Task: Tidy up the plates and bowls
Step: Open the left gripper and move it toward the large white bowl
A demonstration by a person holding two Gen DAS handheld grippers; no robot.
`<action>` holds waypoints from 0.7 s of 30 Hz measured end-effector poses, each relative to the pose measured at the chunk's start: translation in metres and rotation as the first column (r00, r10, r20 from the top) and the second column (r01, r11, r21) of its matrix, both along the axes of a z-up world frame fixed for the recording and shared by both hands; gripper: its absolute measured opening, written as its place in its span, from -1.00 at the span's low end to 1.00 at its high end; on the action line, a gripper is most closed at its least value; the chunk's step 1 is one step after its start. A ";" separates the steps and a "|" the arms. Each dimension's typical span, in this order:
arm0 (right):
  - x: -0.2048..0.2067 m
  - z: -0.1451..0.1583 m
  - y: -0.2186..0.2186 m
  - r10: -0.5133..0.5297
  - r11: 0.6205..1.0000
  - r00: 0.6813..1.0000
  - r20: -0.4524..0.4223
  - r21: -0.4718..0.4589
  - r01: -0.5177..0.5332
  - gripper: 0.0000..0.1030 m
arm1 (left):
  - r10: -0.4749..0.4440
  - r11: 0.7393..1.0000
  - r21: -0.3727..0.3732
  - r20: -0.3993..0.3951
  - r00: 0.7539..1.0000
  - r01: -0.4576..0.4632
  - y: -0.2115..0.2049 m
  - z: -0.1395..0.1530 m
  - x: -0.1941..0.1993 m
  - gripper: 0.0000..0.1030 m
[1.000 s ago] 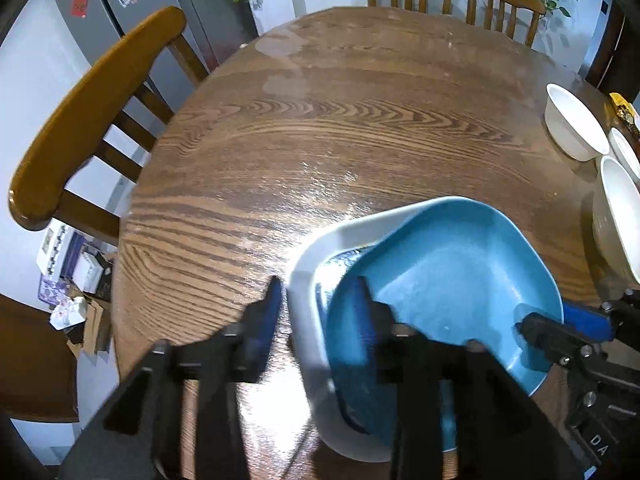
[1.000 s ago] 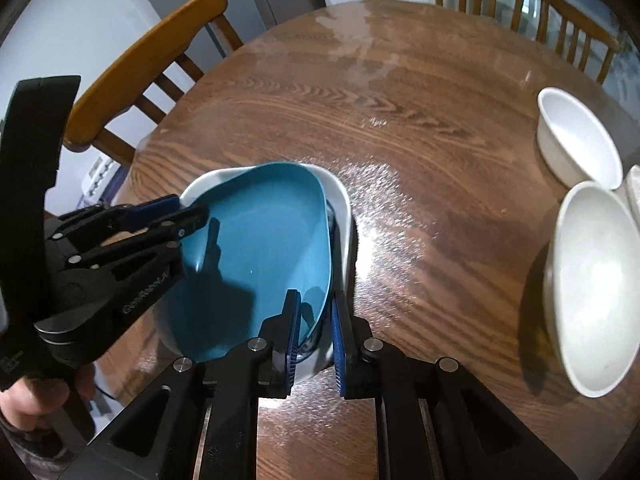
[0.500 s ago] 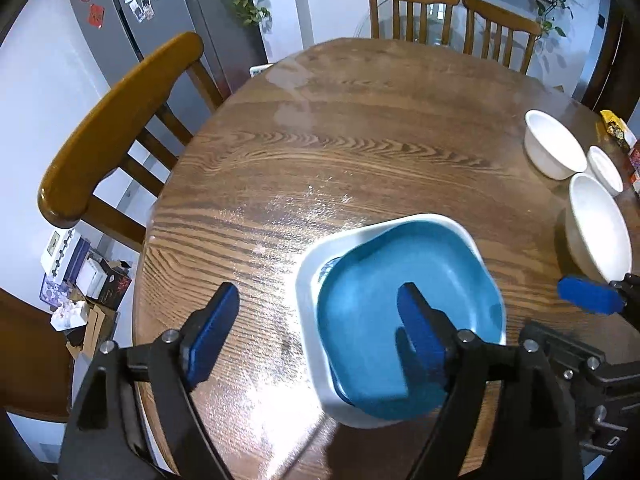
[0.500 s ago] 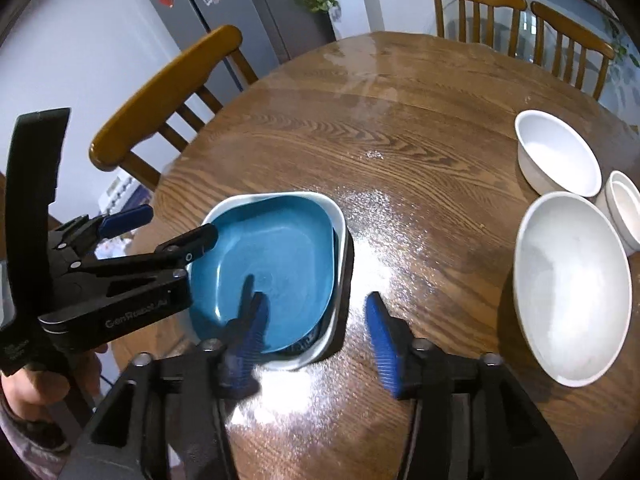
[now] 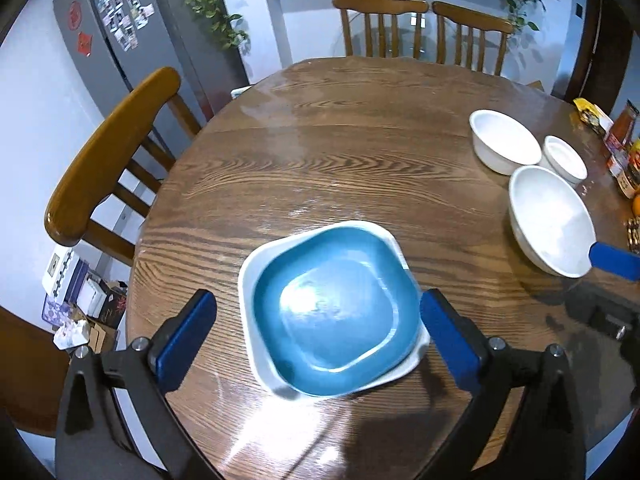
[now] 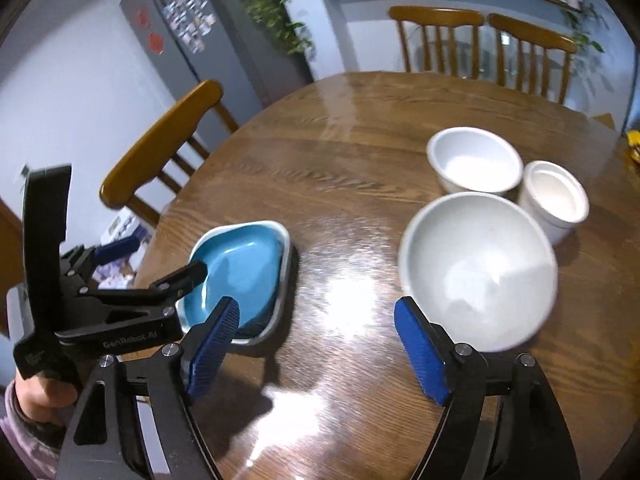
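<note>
A blue square plate (image 5: pixel 336 308) lies stacked in a white square plate (image 5: pixel 248 276) near the table's front edge; the stack also shows in the right wrist view (image 6: pixel 240 272). My left gripper (image 5: pixel 318 340) is open and empty, hovering above the stack. My right gripper (image 6: pixel 318 348) is open and empty, to the right of the stack and near a large white bowl (image 6: pixel 478 272). Behind it stand a medium white bowl (image 6: pixel 474 166) and a small white bowl (image 6: pixel 554 200). The three bowls also show in the left wrist view, with the large one (image 5: pixel 550 220) nearest.
The round wooden table (image 5: pixel 340 140) has wooden chairs at the left (image 5: pixel 108 160) and back (image 5: pixel 380 28). Packets and jars (image 5: pixel 620 148) sit at the table's right edge. A grey fridge (image 5: pixel 120 40) stands at the back left.
Both grippers let go of the blue plate, opened wide and drew back and up. The blue plate now rests flat in the white plate. My right gripper swung right toward the bowls.
</note>
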State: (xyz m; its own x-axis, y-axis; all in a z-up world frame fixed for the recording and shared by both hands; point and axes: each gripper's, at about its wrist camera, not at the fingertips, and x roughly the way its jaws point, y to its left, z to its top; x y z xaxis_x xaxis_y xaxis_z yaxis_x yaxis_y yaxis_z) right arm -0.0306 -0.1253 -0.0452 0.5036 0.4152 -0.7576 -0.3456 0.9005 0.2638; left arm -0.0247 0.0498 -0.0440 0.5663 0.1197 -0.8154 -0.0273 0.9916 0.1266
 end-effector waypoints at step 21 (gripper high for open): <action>-0.005 -0.021 -0.124 -0.273 0.960 0.958 -0.093 0.040 0.277 0.56 | -0.124 0.992 -0.009 -0.035 0.992 0.124 -0.087 -0.004 0.002 0.97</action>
